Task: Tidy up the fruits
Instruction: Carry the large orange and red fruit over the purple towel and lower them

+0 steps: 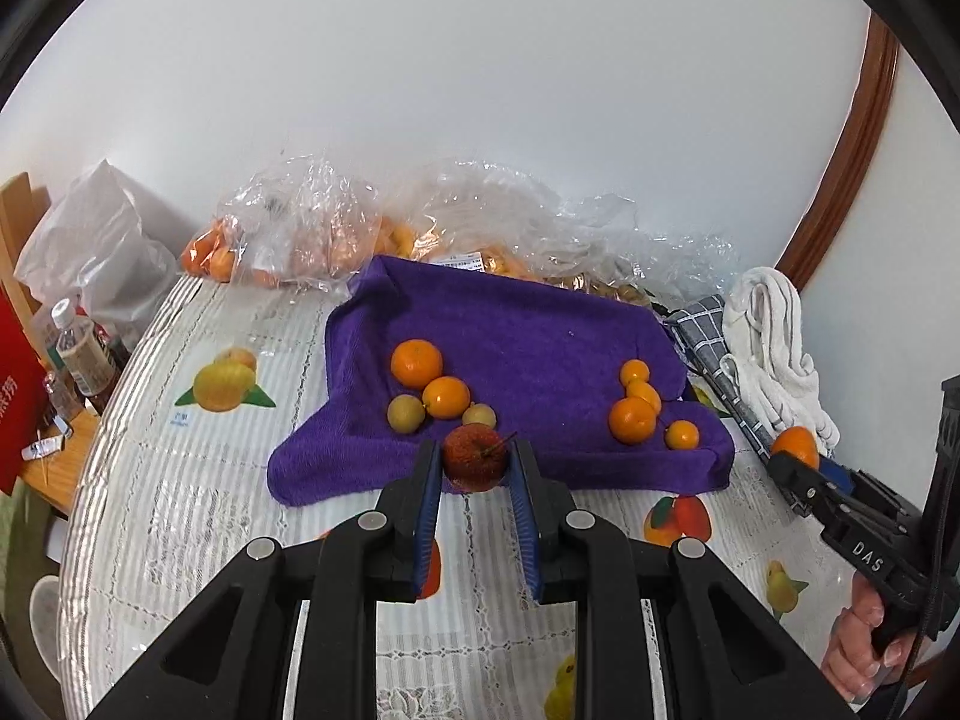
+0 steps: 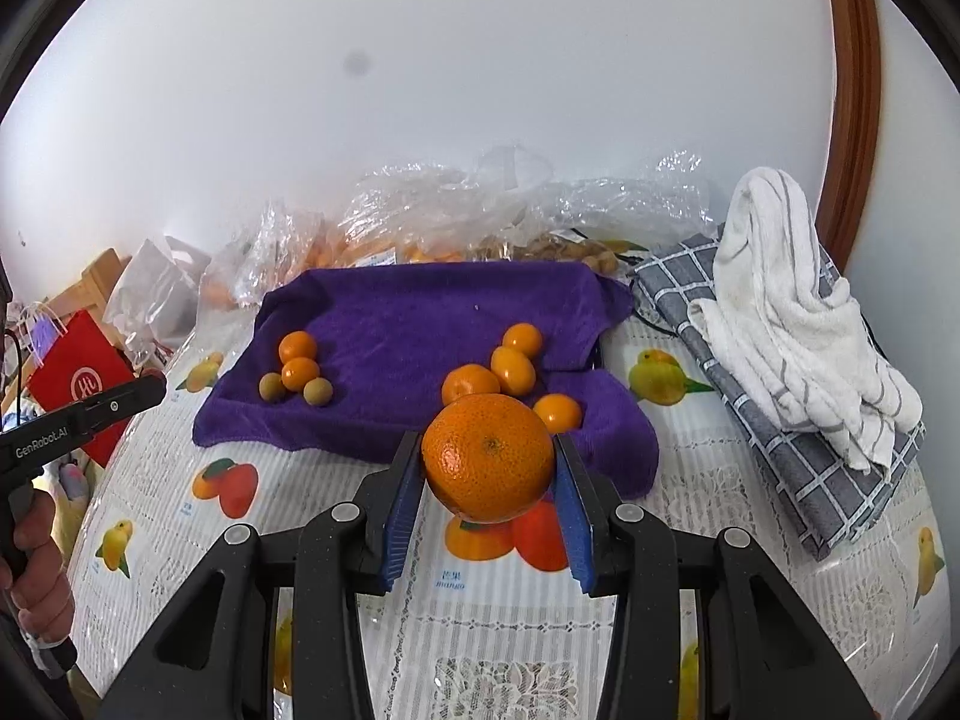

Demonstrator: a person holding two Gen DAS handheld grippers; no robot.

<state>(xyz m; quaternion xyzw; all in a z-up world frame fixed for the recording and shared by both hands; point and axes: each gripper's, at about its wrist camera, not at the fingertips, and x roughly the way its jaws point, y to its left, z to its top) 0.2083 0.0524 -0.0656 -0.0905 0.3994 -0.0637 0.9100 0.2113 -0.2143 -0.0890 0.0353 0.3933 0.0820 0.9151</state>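
Fruit sits clamped in both tongs: the left gripper (image 1: 474, 468) pinches a red lychee (image 1: 474, 457) by its sides, and the right gripper (image 2: 487, 468) squeezes a large orange (image 2: 487, 457), each carried clear of the tablecloth (image 2: 708, 498). Just beyond the tips lies the purple towel (image 1: 528, 330), where two fruit clusters rest apart, oranges with longans (image 1: 406, 414) left, kumquats (image 1: 681, 435) right, apparently sorted by kind.

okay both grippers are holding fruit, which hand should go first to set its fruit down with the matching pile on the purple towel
Probably right. The right gripper holds an orange directly before the right-hand orange pile. The left gripper's red fruit has no matching pile.
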